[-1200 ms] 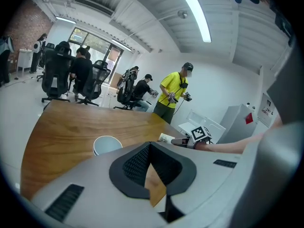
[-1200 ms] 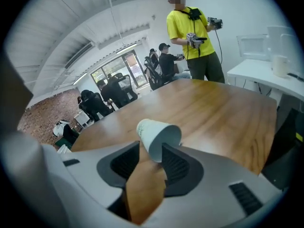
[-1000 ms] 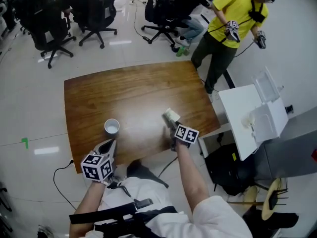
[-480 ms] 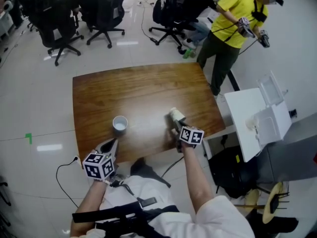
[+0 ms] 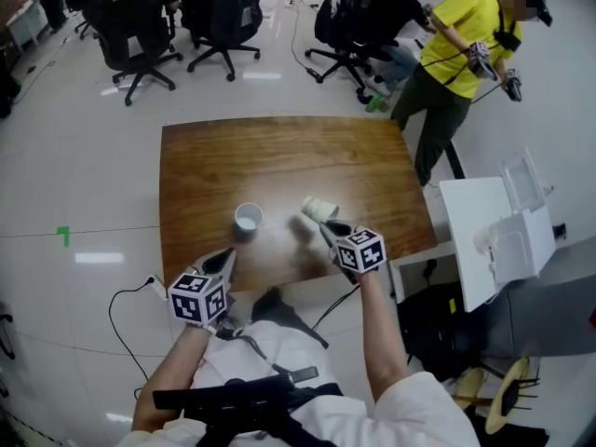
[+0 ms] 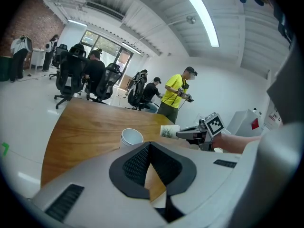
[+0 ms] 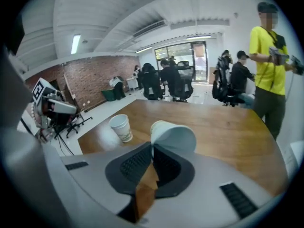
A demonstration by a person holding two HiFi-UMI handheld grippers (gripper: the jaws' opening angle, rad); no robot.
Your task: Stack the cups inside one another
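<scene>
- A person at the lower edge of the head view works two hand-held claws over a brown wooden table point(image 5: 279, 152) in an open-plan office.
- The right claw point(image 5: 331, 228), just right of centre, has just been closing. Its jaws now stand narrow, pinching the wall of a white paper cup point(image 5: 318, 209) at the rim.
- That held cup lies tipped on its side, its base pointing away from the claw. It sits clear of the tabletop, and its shadow falls just below it in the frame.
- In the right gripper view the same cup point(image 7: 173, 137) fills the centre, its rim caught where the jaws of the right claw point(image 7: 152, 148) meet.
- A second paper cup point(image 5: 248, 218) stands upright on the table, mouth up, left of the held cup and apart from it. In the right gripper view it point(image 7: 120, 127) appears left of centre.
- The left claw point(image 5: 225, 259) hovers at the near table edge, lower left of the standing cup. In the left gripper view its jaws point(image 6: 149, 146) meet at the tips with nothing between them.
- In that view the standing cup point(image 6: 131, 137) sits just above the jaws. The held cup point(image 6: 169, 131) and the right claw point(image 6: 183, 134) are to the right.
- A person in a yellow shirt point(image 5: 466, 35) stands at upper right. Black office chairs point(image 5: 140, 26) line the top of the frame.
</scene>
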